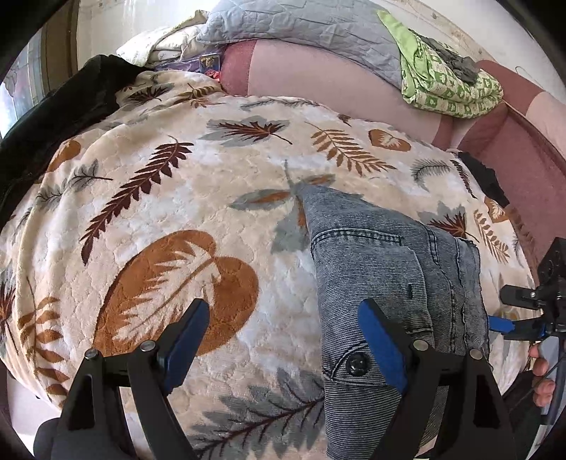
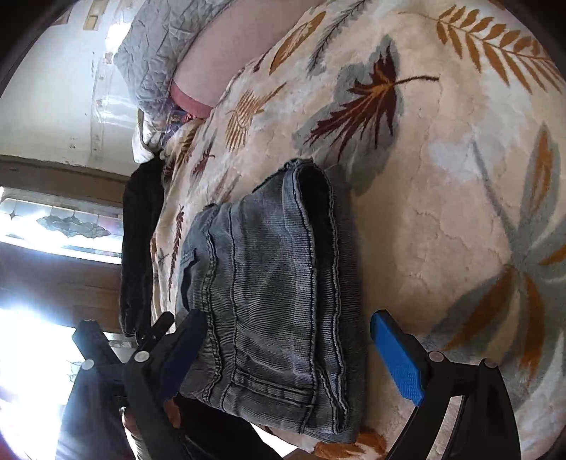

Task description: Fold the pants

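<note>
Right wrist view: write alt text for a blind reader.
Folded grey-blue jeans lie on a cream blanket printed with brown and grey leaves, between the fingers of the open right claw. A grey quilted pillow lies at the far end.

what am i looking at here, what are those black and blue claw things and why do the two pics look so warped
Each claw is a hand-held gripper; a person holds one in each hand. A fisheye camera on each looks along its fingers, which bends the picture. One view shows the left gripper, the other the right gripper; the blue parts are finger pads. Both grippers are open and hold nothing. Between them lie folded grey-blue denim pants on a cream plush blanket with brown and grey leaves. Farther back sit a green patterned cloth and a grey quilted pillow.
</note>
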Demonstrator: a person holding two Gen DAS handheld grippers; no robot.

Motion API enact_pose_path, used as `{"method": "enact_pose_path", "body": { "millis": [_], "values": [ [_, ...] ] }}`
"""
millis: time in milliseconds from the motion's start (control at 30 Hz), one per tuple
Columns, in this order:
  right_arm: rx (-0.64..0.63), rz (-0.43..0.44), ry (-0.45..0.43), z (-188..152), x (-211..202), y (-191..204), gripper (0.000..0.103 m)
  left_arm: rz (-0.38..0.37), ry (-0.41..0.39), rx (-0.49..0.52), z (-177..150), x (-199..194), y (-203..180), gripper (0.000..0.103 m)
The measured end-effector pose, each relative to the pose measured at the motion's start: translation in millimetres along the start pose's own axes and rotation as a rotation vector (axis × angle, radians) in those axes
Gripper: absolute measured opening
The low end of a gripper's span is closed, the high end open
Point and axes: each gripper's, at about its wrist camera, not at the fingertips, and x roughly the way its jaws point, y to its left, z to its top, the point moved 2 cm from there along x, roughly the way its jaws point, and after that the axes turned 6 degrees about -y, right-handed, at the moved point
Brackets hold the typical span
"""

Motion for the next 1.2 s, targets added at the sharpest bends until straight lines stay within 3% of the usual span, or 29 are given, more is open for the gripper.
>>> {"method": "enact_pose_path", "body": {
  "millis": [167, 300, 433, 600, 733, 867, 1000, 1067, 1100, 1133, 1167, 1200],
  "values": [
    [-0.003, -0.010, 0.000, 3, 0, 2, 0.095, -0.224, 0.088, -0.144, 0, 8, 11, 0.086],
    [0.019, -0.032, -0.009, 8, 0, -3, 0.095, -0.319, 0.147, -0.180, 0, 21, 6, 0.086],
    [0.005, -0.006, 0.036, 11, 19, 5, 0.096, -0.348, 0.240, -0.200, -7, 45, -7, 0.086],
    [-0.002, 0.053, 0.064, 9, 26, 15, 0.096, -0.395, 0.263, -0.207, -10, 47, -27, 0.086],
    [0.070, 0.101, 0.071, 12, 29, -5, 0.094, -0.356, 0.251, -0.152, -14, 52, -37, 0.086],
    [0.042, 0.088, 0.076, 11, 35, 4, 0.103, -0.334, 0.239, -0.138, -14, 52, -39, 0.086],
    [0.009, 0.044, 0.083, 9, 38, 10, 0.102, -0.360, 0.249, -0.167, -13, 53, -34, 0.086],
    [-0.012, -0.007, 0.080, 8, 38, 13, 0.094, -0.369, 0.252, -0.165, -14, 52, -31, 0.086],
    [-0.035, -0.046, 0.079, 8, 38, 15, 0.082, -0.363, 0.260, -0.159, -13, 52, -31, 0.085],
    [-0.060, -0.086, 0.078, 6, 37, 17, 0.075, -0.347, 0.258, -0.155, -13, 51, -32, 0.075],
    [-0.093, -0.134, 0.078, 5, 36, 18, 0.059, -0.327, 0.254, -0.144, -13, 51, -33, 0.072],
    [-0.101, -0.145, 0.078, 4, 34, 17, 0.050, -0.312, 0.247, -0.129, -14, 50, -35, 0.067]
  ]
}}
